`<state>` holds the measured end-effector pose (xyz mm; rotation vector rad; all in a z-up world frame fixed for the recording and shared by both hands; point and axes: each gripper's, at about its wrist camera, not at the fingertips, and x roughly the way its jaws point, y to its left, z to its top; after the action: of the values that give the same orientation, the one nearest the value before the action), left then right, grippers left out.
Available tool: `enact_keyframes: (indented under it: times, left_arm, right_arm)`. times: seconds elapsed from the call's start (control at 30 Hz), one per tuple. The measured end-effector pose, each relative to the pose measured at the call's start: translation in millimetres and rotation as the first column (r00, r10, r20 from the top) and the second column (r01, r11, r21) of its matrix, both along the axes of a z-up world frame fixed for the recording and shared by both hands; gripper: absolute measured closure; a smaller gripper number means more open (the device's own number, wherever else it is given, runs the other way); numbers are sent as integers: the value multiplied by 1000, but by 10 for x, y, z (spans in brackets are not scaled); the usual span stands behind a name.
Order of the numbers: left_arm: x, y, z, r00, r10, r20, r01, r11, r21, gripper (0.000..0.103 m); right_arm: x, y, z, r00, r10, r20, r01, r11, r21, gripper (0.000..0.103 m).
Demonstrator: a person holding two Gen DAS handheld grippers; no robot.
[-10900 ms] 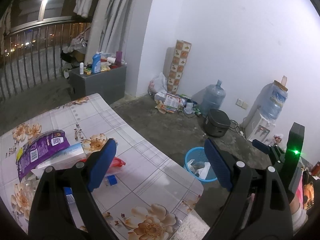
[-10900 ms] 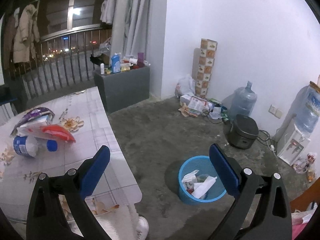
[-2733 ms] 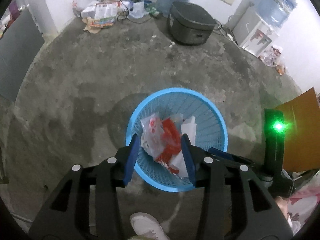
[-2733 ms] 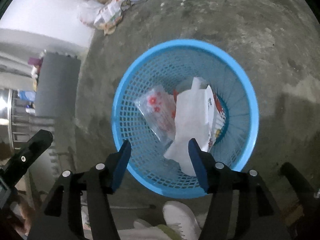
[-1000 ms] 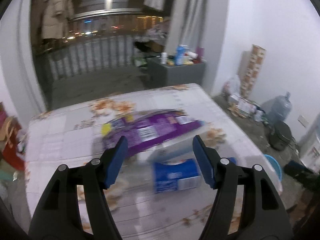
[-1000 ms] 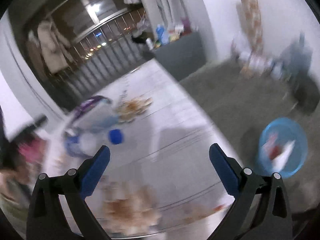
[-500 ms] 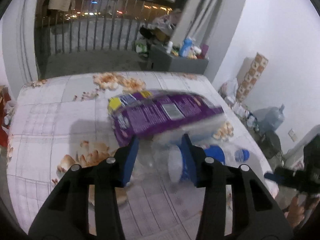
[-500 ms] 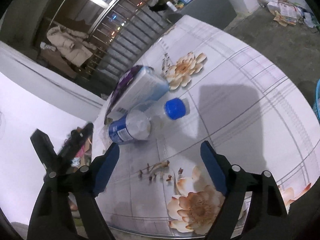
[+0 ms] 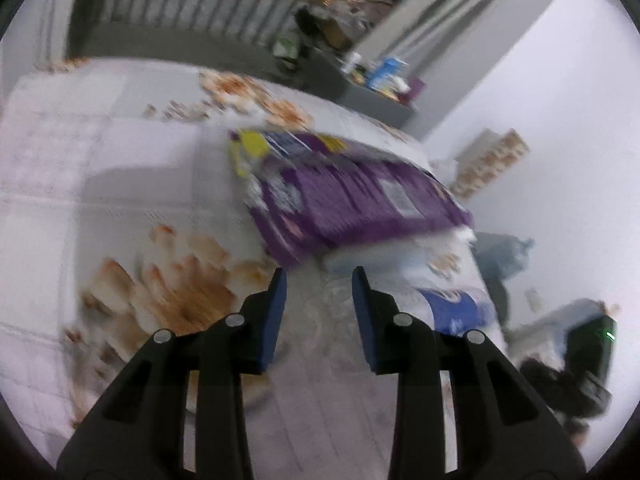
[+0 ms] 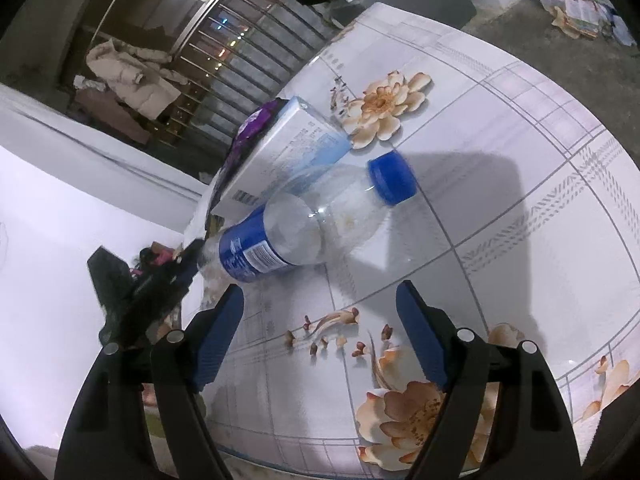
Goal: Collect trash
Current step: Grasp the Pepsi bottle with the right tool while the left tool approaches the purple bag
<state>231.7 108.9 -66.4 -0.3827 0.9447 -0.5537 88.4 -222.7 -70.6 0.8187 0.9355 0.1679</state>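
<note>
The left claw [image 9: 318, 276] hangs over the flowered table [image 9: 100, 184] with its jaws narrow and just now closing; between its tips lies the clear end of a plastic bottle [image 9: 452, 312], though the blur hides whether the pads touch it. Just beyond it lies a purple snack bag [image 9: 356, 204] on a white carton [image 9: 400, 258]. The right claw [image 10: 320, 300] stands wide, its jaws just now narrowing a little and empty, with the blue-capped bottle [image 10: 316, 224] lying on its side just ahead of the tips, against the carton [image 10: 288, 148].
</note>
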Motion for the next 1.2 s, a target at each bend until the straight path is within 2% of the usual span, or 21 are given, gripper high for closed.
enact_keyframes:
  times: [0.17, 0.27, 0.4, 0.63, 0.9, 1.03, 1.13, 1.2]
  left_arm:
    - [-247, -185, -26, 991, -134, -30, 132, 989, -60, 73]
    - [-410, -349, -19, 976, -217, -35, 214, 974, -81, 73]
    - [-615, -675, -47, 945, -325, -40, 322, 944, -69, 73]
    - [-827, -1164, -183, 895, -442, -63, 436, 896, -84, 71]
    - [-973, -1483, -278, 862, -503, -69, 497, 863, -86, 72]
    - [-989, -1411, -226, 858, -510, -55, 507, 860, -59, 72]
    - [-914, -1260, -58, 874, -486, -9, 485, 873, -40, 72]
    - [-783, -1110, 108, 894, -446, 35, 447, 894, -20, 72]
  right_arm:
    - [11, -133, -96, 999, -41, -31, 42, 999, 32, 26]
    - [-14, -273, -166, 995, -87, -50, 90, 993, 71, 26]
    - [-40, -405, -243, 990, -125, -73, 132, 985, 108, 26]
    - [-26, -518, -284, 985, -151, -85, 161, 979, 123, 26]
    - [33, -627, -324, 979, -173, -109, 187, 973, 137, 26]
    - [77, -659, -339, 977, -178, -115, 193, 971, 139, 26]
    - [118, -687, -347, 977, -174, -124, 191, 971, 145, 26]
    - [162, -695, -351, 977, -165, -135, 185, 970, 155, 26]
